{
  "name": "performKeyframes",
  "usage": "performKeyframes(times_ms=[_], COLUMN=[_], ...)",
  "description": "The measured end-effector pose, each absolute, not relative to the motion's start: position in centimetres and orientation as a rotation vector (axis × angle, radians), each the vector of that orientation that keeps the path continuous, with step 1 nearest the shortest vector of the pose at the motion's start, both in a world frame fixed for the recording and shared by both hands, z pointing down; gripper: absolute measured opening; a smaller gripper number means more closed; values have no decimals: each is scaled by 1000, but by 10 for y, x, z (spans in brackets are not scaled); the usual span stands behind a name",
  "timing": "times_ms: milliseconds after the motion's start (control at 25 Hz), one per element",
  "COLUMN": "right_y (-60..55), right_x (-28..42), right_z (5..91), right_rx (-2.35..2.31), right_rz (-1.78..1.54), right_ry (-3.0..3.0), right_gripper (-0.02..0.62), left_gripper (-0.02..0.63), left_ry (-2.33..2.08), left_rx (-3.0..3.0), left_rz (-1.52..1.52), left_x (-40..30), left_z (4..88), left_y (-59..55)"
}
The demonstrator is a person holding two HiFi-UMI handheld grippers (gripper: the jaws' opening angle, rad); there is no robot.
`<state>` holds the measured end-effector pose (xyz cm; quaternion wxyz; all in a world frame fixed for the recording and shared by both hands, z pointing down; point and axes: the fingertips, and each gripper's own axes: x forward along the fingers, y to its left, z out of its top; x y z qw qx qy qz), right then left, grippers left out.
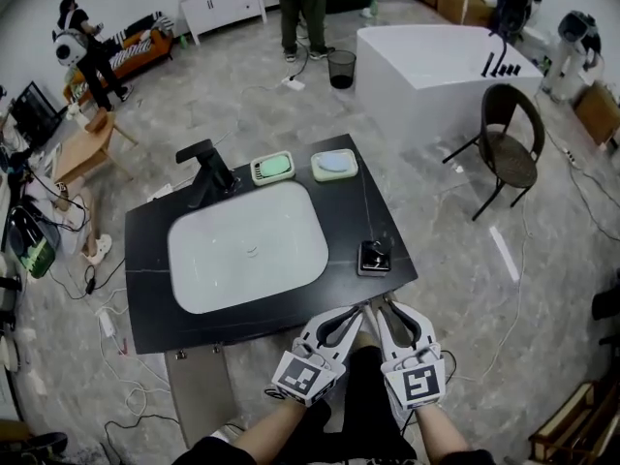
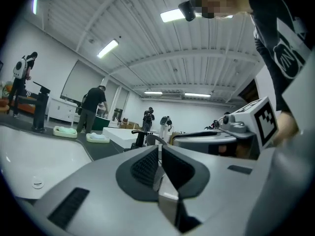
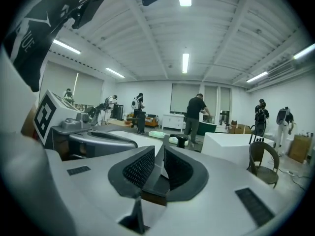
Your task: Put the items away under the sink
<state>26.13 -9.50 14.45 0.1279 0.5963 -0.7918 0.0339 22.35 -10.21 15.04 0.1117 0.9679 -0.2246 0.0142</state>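
A black countertop [image 1: 155, 231] holds a white sink basin [image 1: 247, 245] and a black faucet [image 1: 205, 170]. Behind the basin sit a dish with green soap [image 1: 273, 167] and a dish with blue soap [image 1: 334, 164]. A small black box-like item [image 1: 374, 257] stands near the counter's right front corner. My left gripper [image 1: 356, 313] and right gripper [image 1: 382, 307] hover side by side just off the counter's front edge, both shut with nothing between their jaws. In the left gripper view the left gripper [image 2: 160, 150] points toward the soap dishes [image 2: 65, 131]. In the right gripper view the right gripper [image 3: 160, 152] faces the black item [image 3: 182, 140].
A grey panel [image 1: 199, 395] juts out below the counter's front left. A white tub-shaped block [image 1: 436, 71], a dark chair [image 1: 511, 143] and a black bin [image 1: 341, 68] stand beyond. Cables trail on the floor [image 1: 107, 327]. A person [image 1: 302, 8] stands at the back.
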Motion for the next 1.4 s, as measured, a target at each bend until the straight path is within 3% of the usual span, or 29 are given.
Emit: performKeyframes(times_ms=[120, 200, 840, 1040, 1240, 1400], right_y=[-127, -149, -220, -223, -220, -222], right_x=[281, 288, 275, 274, 276, 276], right_z=[158, 168, 181, 182, 182, 181], right_rx=[1651, 1573, 1283, 1248, 1264, 1263], right_rz=[124, 145, 92, 77, 81, 95], right_ry=[-2334, -2368, -2567, -2577, -2569, -2591], right_gripper=[63, 150, 160, 150, 152, 152], left_gripper=[11, 11, 17, 151, 174, 230], left_ry=[-752, -843, -1027, -1066, -994, -960], left_rx=[2816, 2766, 2677, 2644, 2693, 2712], left_rz=[74, 104, 116, 186, 212, 308], left_x=[231, 232, 258, 254, 266, 280], left_z=[156, 161, 185, 197, 206, 219], left_y=[-127, -146, -194, -194, -180, -178])
